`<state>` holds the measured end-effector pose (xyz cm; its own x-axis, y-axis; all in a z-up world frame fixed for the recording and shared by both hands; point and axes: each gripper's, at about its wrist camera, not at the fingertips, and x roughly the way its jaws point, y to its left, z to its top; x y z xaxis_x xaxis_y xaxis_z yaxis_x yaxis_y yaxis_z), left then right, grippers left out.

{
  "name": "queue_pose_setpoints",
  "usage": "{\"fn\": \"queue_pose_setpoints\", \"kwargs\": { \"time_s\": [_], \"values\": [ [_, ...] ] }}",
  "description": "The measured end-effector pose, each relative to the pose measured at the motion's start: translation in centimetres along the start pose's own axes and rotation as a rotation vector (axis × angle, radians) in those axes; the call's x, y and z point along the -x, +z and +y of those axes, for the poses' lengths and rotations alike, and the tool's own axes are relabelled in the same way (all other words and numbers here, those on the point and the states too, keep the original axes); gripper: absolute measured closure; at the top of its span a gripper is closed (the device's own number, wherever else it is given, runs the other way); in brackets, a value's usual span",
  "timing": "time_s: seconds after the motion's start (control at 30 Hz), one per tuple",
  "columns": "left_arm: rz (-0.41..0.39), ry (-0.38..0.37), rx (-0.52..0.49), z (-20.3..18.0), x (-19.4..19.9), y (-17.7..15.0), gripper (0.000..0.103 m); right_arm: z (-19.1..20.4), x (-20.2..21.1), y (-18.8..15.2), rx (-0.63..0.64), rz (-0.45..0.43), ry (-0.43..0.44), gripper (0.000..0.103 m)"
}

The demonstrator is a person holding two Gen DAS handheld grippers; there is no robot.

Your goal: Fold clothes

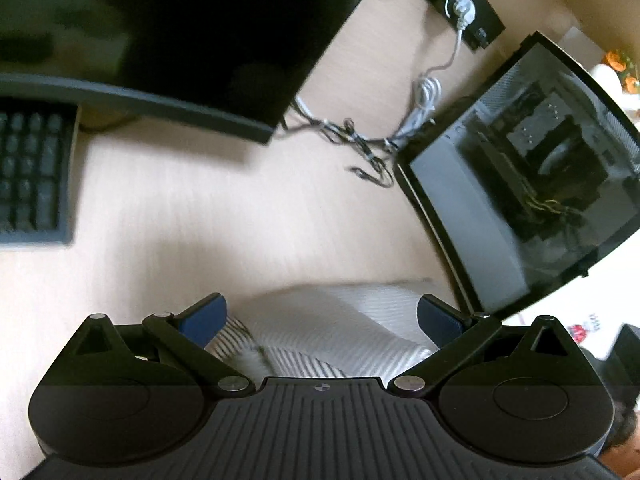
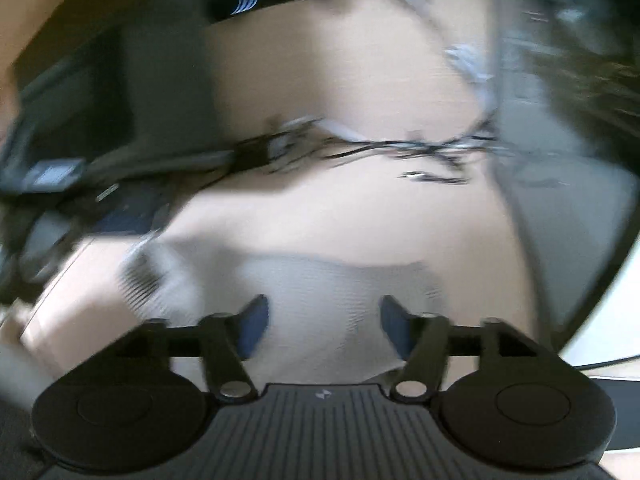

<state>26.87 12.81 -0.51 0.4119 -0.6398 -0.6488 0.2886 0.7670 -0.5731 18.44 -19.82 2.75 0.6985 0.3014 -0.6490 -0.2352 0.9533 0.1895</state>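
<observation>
Left wrist view: left gripper (image 1: 320,320) has its 2 blue pads spread wide, nothing pinched. The striped cloth (image 1: 332,328) lies folded on the desk (image 1: 180,200), directly ahead and just below the jaws, its far edge running left to right across the view, so its long axis looks crosswise to the fingers. A keyboard (image 1: 32,172) sits far left, a monitor (image 1: 180,32) behind, a PC case (image 1: 532,176) to the right, cables (image 1: 372,148) between them. Right wrist view, heavily blurred: right gripper (image 2: 324,328) is also released, pads apart with no fabric between them. The cloth (image 2: 320,280) lies just ahead and under the fingers, again crosswise. Both grippers hang close over the cloth; which 1 is nearer I cannot tell. Judgement: the next fold needs a pinch on a near edge or corner, and either hand could reach down for it.
</observation>
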Motion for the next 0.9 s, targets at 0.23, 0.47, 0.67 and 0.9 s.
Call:
{"fn": "queue_pose_setpoints", "kwargs": {
  "time_s": [0.23, 0.47, 0.67, 0.9],
  "values": [
    [0.182, -0.037, 0.145, 0.5, -5.4, -2.6, 0.0, -3.6, -6.4, -1.0, -0.094, 0.135, -0.05, 0.032],
    [0.143, -0.03, 0.184, 1.4, -7.5, -1.6, 0.034, -2.6, -9.4, -0.4, -0.023, 0.122, 0.031, 0.067],
    [0.024, 0.043, 0.084, 0.9, -8.6, 3.7, 0.045, -3.5, -13.5, 4.7, -0.041, 0.037, 0.06, 0.077],
    [-0.039, -0.023, -0.053, -2.0, -4.8, 3.6, 0.045, -3.8, -10.4, 7.1, 0.004, -0.033, 0.12, 0.077]
  ]
}}
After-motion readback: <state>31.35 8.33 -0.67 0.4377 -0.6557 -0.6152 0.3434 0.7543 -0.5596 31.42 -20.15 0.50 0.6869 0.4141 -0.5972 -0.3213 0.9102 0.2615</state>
